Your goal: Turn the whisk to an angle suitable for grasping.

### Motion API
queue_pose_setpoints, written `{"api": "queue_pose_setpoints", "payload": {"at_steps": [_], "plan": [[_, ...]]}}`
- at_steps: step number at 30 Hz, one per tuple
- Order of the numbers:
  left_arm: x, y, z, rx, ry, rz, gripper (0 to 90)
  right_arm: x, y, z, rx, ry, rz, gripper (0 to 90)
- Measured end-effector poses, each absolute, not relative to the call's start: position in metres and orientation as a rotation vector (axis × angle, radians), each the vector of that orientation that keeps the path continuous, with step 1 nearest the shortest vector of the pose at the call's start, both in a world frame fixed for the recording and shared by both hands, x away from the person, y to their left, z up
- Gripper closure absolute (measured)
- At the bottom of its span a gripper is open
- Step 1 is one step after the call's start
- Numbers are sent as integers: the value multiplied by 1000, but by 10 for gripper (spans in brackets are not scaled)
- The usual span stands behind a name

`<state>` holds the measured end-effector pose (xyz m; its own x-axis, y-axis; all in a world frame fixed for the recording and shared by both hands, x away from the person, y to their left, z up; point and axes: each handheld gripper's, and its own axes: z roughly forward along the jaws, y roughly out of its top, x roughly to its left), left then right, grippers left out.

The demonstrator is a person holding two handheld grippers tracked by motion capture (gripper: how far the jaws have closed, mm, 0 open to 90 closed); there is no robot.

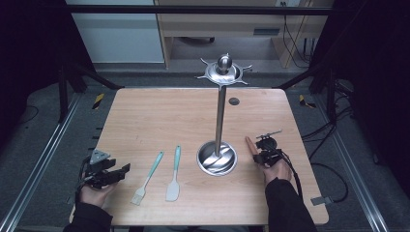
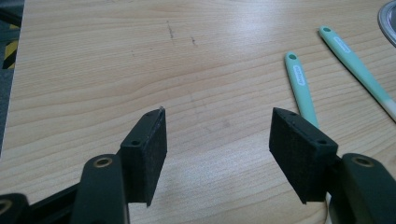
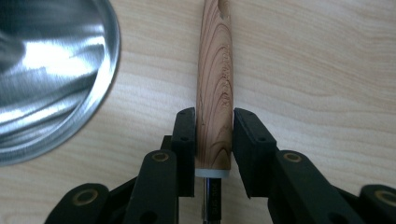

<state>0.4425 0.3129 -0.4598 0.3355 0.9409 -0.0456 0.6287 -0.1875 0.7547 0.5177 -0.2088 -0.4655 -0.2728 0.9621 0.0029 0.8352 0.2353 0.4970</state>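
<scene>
**Right claw around a wooden handle beside the steel stand**

The wooden handle [image 3: 215,84] lies flat on the worktop [image 1: 159,116], just right of the round base of the steel stand [image 1: 217,158]. The right claw [image 3: 214,140] brackets the handle's near end, jaws on either side and touching it, so it is grasping the handle. The left claw [image 2: 219,144] rests at the worktop's near left corner, released, nothing between its jaws. Between the claws lie a green-handled brush [image 1: 148,178] and a green-handled spatula [image 1: 174,174], side by side.
</scene>
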Motion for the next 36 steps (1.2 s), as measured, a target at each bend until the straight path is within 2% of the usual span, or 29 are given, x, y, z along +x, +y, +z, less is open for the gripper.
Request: {"api": "queue_pose_setpoints", "payload": {"at_steps": [18,23,30,36], "plan": [[442,311,-460,1927,1372,575,363,490,-222,-465,1529,2378,606,702],[443,311,-461,1933,1370,572,363,490,-219,-461,1520,2374,636,589],[443,311,-461,1938,1370,567,361,488,-221,-449,1558,2338,666,566],[443,311,-461,1950,1371,565,360,489,-214,-459,1577,2391,606,570]]}}
